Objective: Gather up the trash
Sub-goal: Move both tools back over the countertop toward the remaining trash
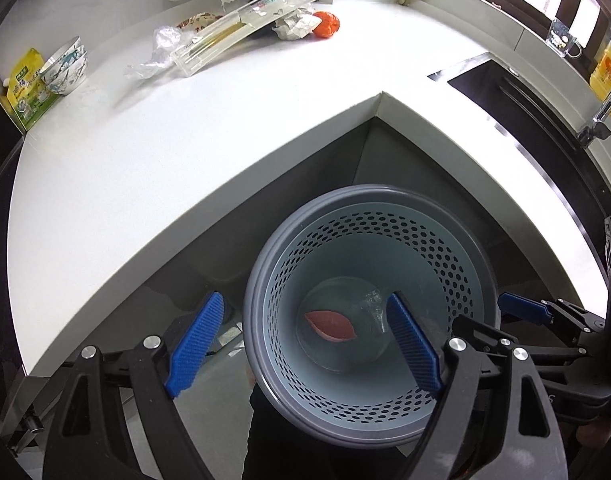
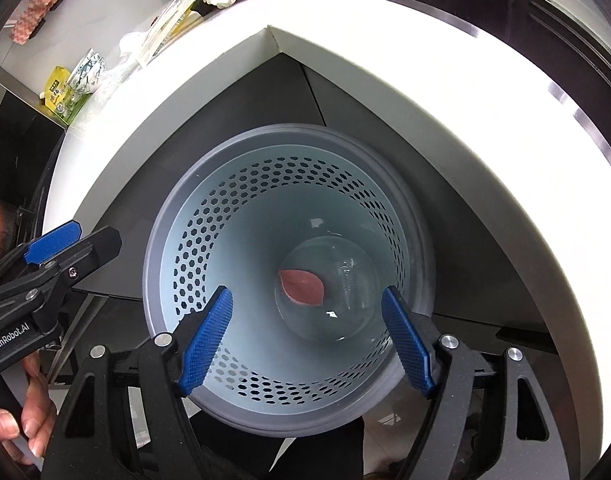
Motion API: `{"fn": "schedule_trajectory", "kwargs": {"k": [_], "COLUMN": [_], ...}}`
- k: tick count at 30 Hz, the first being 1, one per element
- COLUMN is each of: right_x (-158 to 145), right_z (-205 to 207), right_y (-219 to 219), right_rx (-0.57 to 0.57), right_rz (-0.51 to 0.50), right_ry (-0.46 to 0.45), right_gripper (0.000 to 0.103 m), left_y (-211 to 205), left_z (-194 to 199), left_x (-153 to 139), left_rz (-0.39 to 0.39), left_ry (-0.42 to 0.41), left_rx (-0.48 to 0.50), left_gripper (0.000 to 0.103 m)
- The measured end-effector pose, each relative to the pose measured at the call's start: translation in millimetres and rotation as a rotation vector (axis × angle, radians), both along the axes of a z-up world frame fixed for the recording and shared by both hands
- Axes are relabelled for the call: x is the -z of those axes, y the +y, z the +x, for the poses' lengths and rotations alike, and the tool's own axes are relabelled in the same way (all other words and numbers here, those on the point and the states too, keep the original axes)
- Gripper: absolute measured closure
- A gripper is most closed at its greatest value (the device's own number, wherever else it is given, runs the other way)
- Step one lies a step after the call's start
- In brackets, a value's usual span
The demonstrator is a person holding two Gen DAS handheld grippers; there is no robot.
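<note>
Above the perforated bin (image 2: 281,300) below the countertop's inner corner (image 1: 379,98), left gripper (image 1: 301,348) and right gripper (image 2: 305,340) hang wide, empty; red scrap (image 2: 301,287) lies inside, dropped.

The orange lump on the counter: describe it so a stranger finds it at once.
Start at the white L-shaped countertop and look to the trash pile against the back wall. At its right end, beside crumpled white paper, sits the orange lump: the only bright, rounded, solid-coloured thing there.
</note>
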State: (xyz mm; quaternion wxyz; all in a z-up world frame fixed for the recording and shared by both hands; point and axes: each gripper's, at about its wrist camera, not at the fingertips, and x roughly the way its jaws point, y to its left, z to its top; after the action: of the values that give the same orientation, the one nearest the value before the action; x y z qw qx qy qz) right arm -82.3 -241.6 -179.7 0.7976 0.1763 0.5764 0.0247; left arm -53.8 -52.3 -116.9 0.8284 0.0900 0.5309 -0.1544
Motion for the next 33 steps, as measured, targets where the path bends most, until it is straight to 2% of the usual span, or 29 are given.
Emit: {"fn": "schedule_trajectory", "kwargs": {"k": [6,12,19,25,33], "right_x": [-23,-49,-72,-89,-105], "right_z": [2,6,17,35,81], "right_y": [-5,-9,0,19,50], "right_rx": [-0.012,-0.031,-0.054,-0.049,0.033], "right_rz": [0.019,0.026,0.03,0.026,0.049], "right_ry": [-0.04,-0.09,-0.126,-0.153,-0.171], "right_gripper": [0.029,0.029,0.029,0.029,0.029], "left_y": [7,19,40,68,103], "left_z": [3,4,13,37,92], "left_x": [-29,-59,-80,-98,-124], "left_rz": [0.0,-0.015,-0.004,-0.043,-0.057], "left_ry": [-0.058,-0.129,-0.168,-0.201,-0.269], "left_rx": [-0.042,-0.091,-0.154,-0.196,-0.155], "left_gripper": [0.021,0.016,0.016,0.012,0.01]}}
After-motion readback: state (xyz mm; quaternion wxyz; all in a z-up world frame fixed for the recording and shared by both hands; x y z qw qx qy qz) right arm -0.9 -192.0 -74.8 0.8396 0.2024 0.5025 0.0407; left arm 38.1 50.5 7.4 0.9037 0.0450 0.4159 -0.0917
